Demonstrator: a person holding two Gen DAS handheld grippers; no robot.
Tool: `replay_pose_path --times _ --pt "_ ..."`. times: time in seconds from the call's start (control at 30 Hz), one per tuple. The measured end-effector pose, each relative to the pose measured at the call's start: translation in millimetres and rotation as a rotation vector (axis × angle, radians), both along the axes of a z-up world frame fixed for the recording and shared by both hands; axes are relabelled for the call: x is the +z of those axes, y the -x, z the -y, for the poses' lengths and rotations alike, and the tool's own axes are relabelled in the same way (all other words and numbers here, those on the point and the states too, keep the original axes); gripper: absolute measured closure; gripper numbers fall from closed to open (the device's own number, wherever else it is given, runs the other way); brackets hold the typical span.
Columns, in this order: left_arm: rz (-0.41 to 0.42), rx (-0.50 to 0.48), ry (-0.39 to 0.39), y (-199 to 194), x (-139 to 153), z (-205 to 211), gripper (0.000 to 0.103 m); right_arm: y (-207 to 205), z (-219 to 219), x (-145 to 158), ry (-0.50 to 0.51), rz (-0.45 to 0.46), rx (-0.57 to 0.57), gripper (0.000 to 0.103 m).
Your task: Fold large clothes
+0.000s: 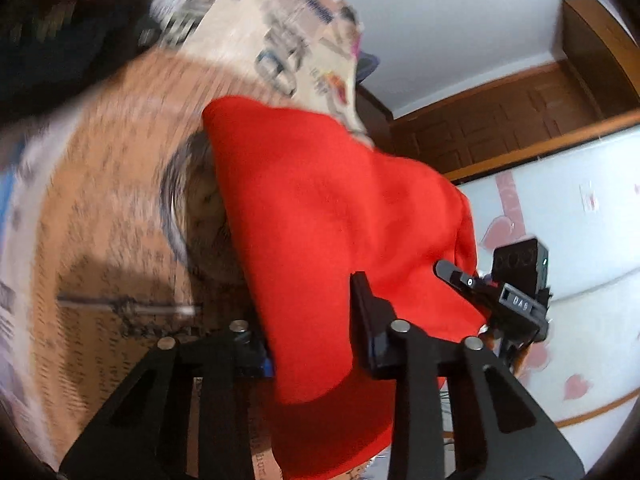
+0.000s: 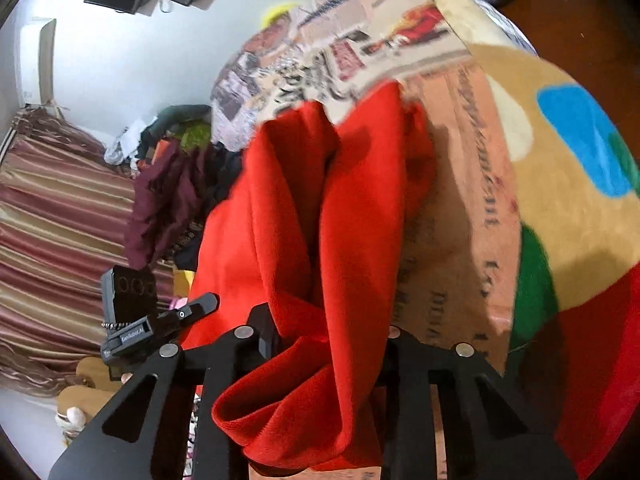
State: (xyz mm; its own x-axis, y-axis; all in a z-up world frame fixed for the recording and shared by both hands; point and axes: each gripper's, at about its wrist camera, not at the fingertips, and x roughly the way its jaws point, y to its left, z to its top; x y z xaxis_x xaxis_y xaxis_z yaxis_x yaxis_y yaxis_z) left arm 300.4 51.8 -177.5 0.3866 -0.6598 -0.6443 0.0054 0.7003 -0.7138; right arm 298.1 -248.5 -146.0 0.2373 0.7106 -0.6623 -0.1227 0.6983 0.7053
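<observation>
Now both jaws pinch the red garment [image 1: 320, 216]: left gripper [image 1: 316, 344] and right gripper [image 2: 324, 332] each have cloth bunched between them. I'd keep the two corners level and taut before laying the fold. Ahead of the jaws spreads a newsprint-patterned blanket [image 1: 112, 208]; striped curtains [image 2: 52, 216] hang left.

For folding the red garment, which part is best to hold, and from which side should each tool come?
Hold the red garment by its near edge, one tool at each end, coming from the near side above the printed blanket. The cloth hangs in loose folds, so a spread edge grip likely keeps it flat. The left tool and right tool already pinch it so.
</observation>
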Motion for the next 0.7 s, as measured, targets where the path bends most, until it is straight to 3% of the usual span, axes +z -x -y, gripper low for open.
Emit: replay_pose_path --times 0.2,0.47,0.57,0.7 --pt "0.183 0.008 -0.117 -1.9 81.9 -24.9 0.075 -11.0 -41.3 52.4 0.033 0.138 0.054 0.081" --pt "0.424 0.140 -0.207 4.7 198.0 -118.4 0.075 -46.2 -130.4 139.2 -0.034 0.365 0.144 0.081" --pt "0.493 0.200 -0.252 8.0 228.9 -161.1 0.075 -58.8 -174.8 159.7 -0.070 0.427 0.191 0.081" --pt "0.542 0.262 -0.325 6.4 247.6 -219.4 0.075 -78.0 -238.4 169.5 -0.114 0.479 0.250 0.081"
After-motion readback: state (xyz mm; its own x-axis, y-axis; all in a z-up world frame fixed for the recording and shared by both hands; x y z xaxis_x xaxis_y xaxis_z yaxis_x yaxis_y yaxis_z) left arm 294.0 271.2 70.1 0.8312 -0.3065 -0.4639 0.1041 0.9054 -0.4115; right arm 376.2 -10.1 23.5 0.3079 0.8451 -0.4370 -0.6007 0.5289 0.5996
